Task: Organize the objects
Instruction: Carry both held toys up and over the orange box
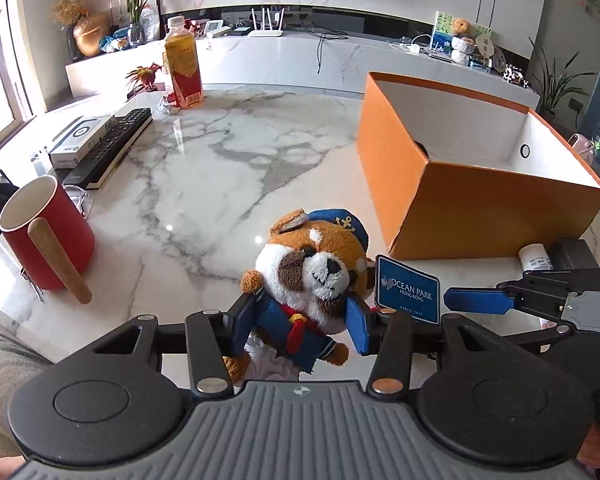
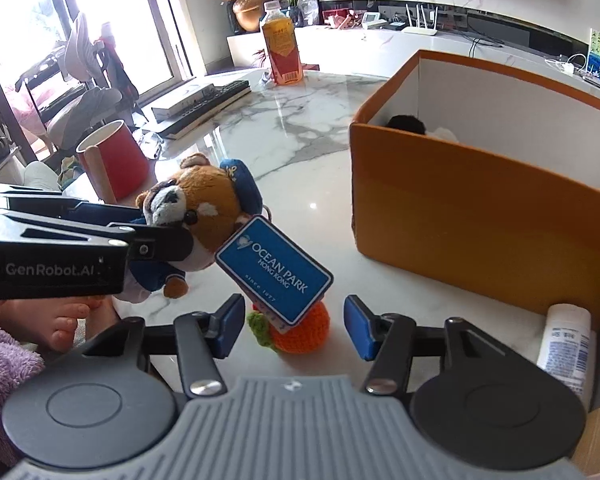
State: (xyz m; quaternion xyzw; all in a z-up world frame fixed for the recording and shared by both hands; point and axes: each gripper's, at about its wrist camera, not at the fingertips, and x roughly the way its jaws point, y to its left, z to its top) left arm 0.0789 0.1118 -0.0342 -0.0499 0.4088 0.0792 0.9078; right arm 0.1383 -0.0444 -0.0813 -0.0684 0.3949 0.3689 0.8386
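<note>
Left wrist view: our left hand-held gripper [image 1: 300,322] clasps the plush dog [image 1: 314,276]; right hand-held gripper [image 2: 294,326] released around the crocheted orange [image 2: 300,330]. We should lift clear over the orange box [image 1: 460,200] wall.

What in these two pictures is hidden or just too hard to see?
- Orange box contents: in the right wrist view the near wall hides all but a dark fuzzy thing.
- White bottle label: print too small to read, lower part cut off by the gripper body.
- Crocheted orange ball: top covered by the blue Ocean Park tag.
- Plush toy legs: in the left wrist view, behind the left gripper.
</note>
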